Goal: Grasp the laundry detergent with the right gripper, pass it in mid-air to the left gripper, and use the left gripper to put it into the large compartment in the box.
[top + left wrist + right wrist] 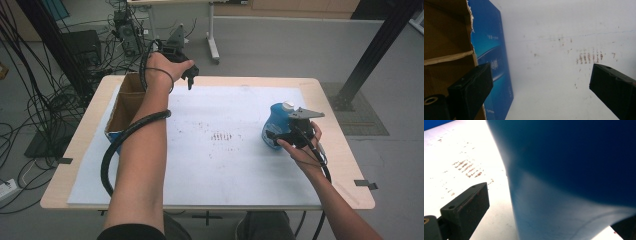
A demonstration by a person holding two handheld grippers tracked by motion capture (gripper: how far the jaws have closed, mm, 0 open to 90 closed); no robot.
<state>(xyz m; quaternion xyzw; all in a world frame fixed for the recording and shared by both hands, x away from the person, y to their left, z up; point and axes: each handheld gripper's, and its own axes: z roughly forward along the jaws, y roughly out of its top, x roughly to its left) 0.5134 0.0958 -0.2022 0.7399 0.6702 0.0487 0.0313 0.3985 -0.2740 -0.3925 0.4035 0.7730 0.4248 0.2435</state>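
Both jaws of the right gripper [280, 139], apart around the blue bottle [278, 124], should be closed squarely before lifting, while the left gripper [190, 76] is held spread near the cardboard box [126, 102].

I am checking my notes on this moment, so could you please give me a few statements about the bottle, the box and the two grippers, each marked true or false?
1. The blue bottle stands upright on the white mat. True.
2. The right gripper has its jaws on either side of the bottle. True.
3. The left gripper is clamped on the cardboard box. False: its jaws are wide open with nothing between them, beside the box.
4. The box lies at the table's right edge. False: it sits near the left edge.
5. The bottle has a white cap. True.
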